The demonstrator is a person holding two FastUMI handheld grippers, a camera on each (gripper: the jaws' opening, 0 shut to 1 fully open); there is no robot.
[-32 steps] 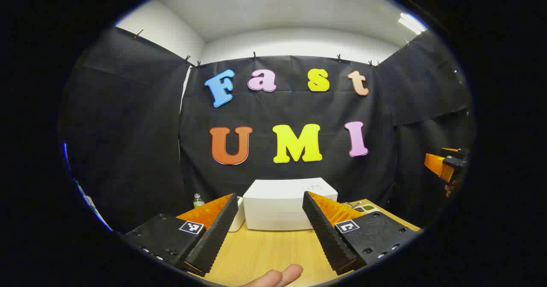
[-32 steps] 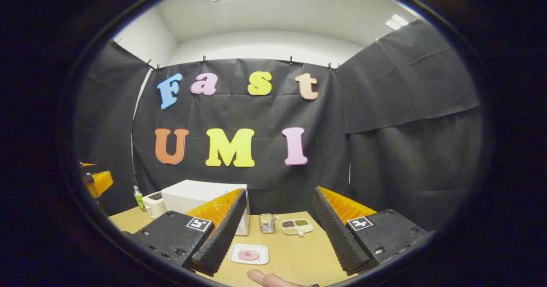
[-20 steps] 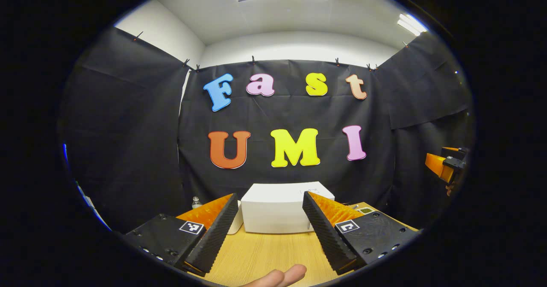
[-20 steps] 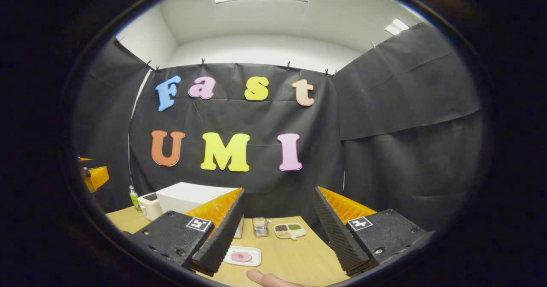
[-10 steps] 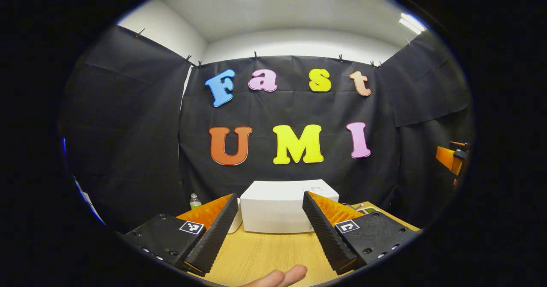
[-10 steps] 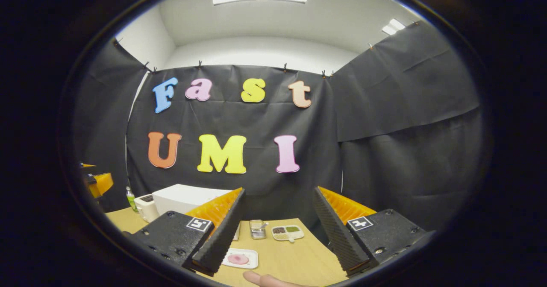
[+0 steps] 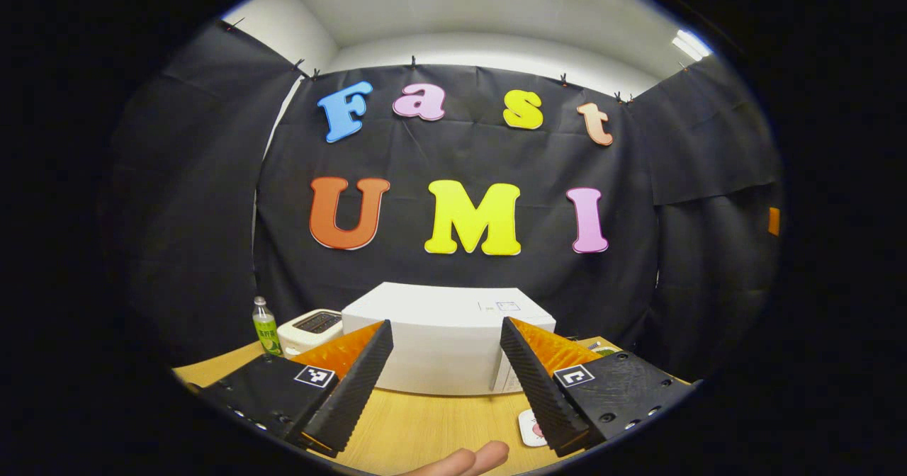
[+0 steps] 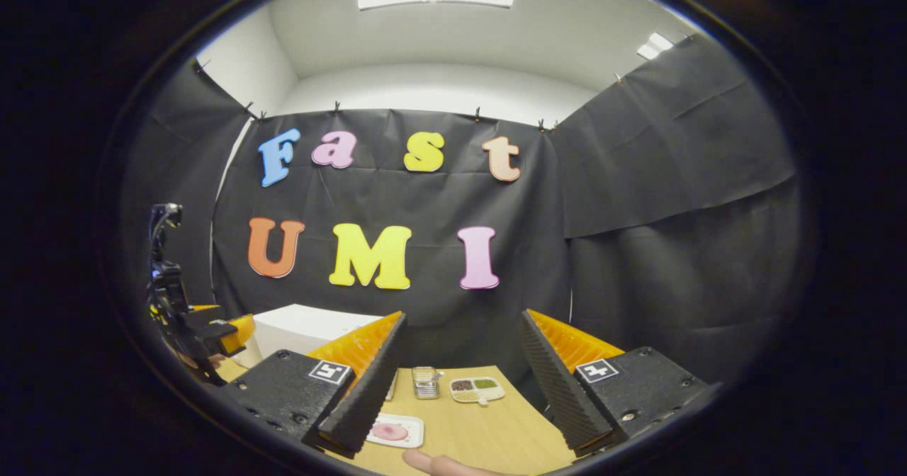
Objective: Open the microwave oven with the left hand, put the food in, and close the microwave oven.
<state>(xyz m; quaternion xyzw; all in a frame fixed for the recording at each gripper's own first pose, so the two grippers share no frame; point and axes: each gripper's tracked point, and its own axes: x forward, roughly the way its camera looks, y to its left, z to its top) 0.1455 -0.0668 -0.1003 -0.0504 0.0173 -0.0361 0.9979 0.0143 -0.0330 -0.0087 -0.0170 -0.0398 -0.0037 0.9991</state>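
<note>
- Left tongs (image 7: 445,380) held above the wooden desk (image 7: 418,426), fingers spread apart, nothing between them.
- White microwave oven (image 7: 439,345) sat straight ahead of the left tongs at the back of the desk, against the black cloth wall; it looked closed, though the door seam was hard to make out.
- White toaster (image 7: 309,326) stood just beside the microwave oven on its left; a green bottle (image 7: 266,327) upright further left, near the desk edge.
- A fingertip (image 7: 471,458) of the holding hand showed at the bottom of the left gripper view.
- Edge of the white plate (image 7: 528,428) peeked out beside the left tongs' right finger, in front of the microwave oven's right corner.
- Right tongs (image 8: 459,384) also held above the desk, fingers apart, empty.
- In the right gripper view the plate (image 8: 393,432) lay flat on the desk with a pink round piece of food (image 8: 388,431) on it, partly behind the near finger.
- Behind the plate: a small clear container (image 8: 426,381) and a divided dish (image 8: 476,388) with dark and green fillings, side by side, not touching.
- Microwave oven (image 8: 305,327) at left in the right gripper view, well apart from the plate.
- The left tongs (image 8: 212,331) showed at the far left of the right gripper view, in front of the microwave oven.
</note>
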